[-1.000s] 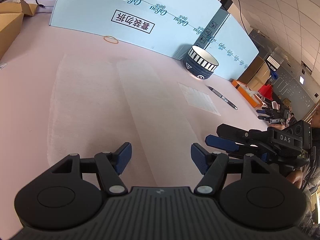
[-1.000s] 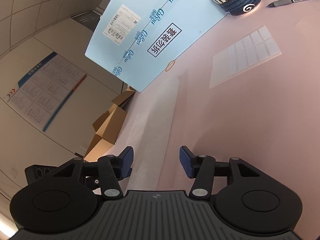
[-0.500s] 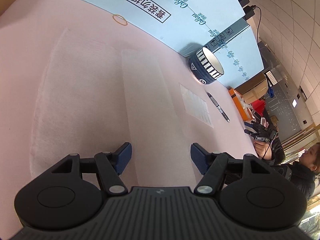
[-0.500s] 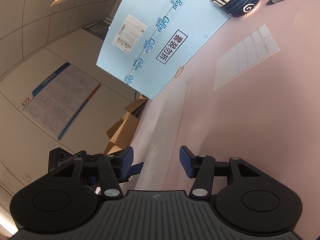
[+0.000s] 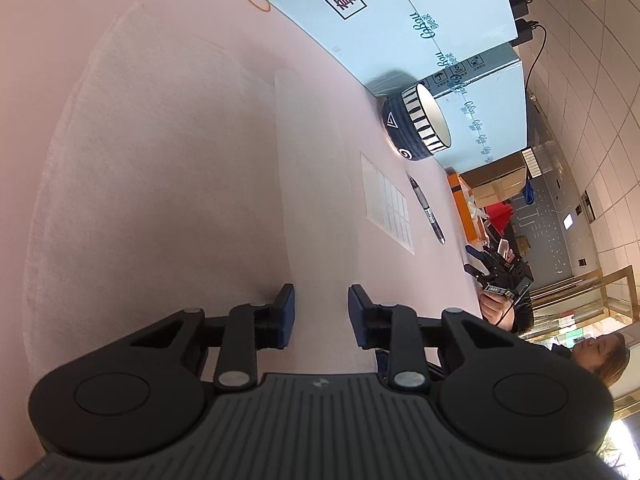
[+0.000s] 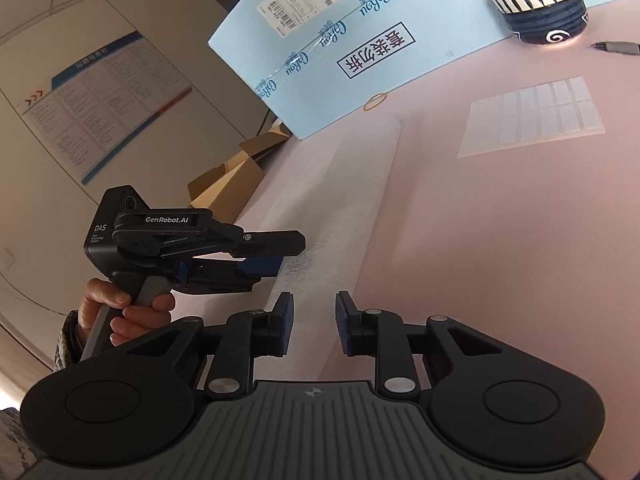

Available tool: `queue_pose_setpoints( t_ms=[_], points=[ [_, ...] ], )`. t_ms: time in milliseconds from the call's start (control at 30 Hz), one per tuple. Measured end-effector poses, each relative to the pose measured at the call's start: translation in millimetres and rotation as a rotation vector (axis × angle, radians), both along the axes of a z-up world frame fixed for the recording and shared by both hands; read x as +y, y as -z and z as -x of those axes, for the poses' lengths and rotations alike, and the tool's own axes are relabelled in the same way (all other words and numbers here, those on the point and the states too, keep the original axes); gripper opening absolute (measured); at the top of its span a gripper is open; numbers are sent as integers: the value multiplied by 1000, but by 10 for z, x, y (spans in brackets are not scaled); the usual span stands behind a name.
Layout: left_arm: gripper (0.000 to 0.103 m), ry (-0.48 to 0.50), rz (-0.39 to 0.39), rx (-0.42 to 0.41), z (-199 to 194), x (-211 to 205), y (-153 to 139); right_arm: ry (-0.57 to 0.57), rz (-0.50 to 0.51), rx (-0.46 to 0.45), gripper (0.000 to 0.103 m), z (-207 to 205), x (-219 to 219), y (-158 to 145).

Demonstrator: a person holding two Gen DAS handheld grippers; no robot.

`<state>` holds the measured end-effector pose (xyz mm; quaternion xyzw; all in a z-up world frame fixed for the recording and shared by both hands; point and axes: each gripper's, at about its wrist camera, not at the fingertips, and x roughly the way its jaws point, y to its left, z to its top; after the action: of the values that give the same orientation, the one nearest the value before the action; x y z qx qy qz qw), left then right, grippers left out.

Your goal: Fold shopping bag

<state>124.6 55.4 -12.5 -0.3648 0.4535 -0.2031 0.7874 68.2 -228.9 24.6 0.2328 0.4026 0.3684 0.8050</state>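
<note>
A: Pink desk [image 5: 180,140], with the shopping bag [image 5: 308,184] lying flat as a pale strip.

B: The left hand-held gripper [image 5: 321,314]?

A: Jaws closing, straddling the bag's near end (not yet pressing). The right hand-held gripper [image 6: 314,322] likewise. Striped bowl [image 5: 418,126] far right.

Pink table [image 5: 168,168] carries shopping bag [image 5: 308,184], bowl [image 5: 416,128], pen [image 5: 427,210].

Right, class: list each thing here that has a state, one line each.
Translucent white shopping bag: flat on pink table, folded into a long strip.
Left gripper: jaws closing, astride the strip's near end.
Right gripper: jaws closing, over the strip.
Striped dark-blue bowl: upright.
Grey pen: lying flat.
</note>
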Motion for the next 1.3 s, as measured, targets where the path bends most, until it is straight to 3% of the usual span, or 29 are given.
queue_pose_setpoints(
  t_ms=[367,567,1000,1300],
  points=[
    [1,23,-36,-65,84,100,-113,2,-36,-35,39,140,39,-59],
    [0,28,19,-84,150,239,-141,42,-80,-63,42,162,40,-119],
    [0,-46,-78,-86,329,812,-277,38,-99,-70,48,185,207,-125],
    [0,-88,-74,-67,392,1051,-231,-12,-91,-80,51,211,410,-127]
  ],
)
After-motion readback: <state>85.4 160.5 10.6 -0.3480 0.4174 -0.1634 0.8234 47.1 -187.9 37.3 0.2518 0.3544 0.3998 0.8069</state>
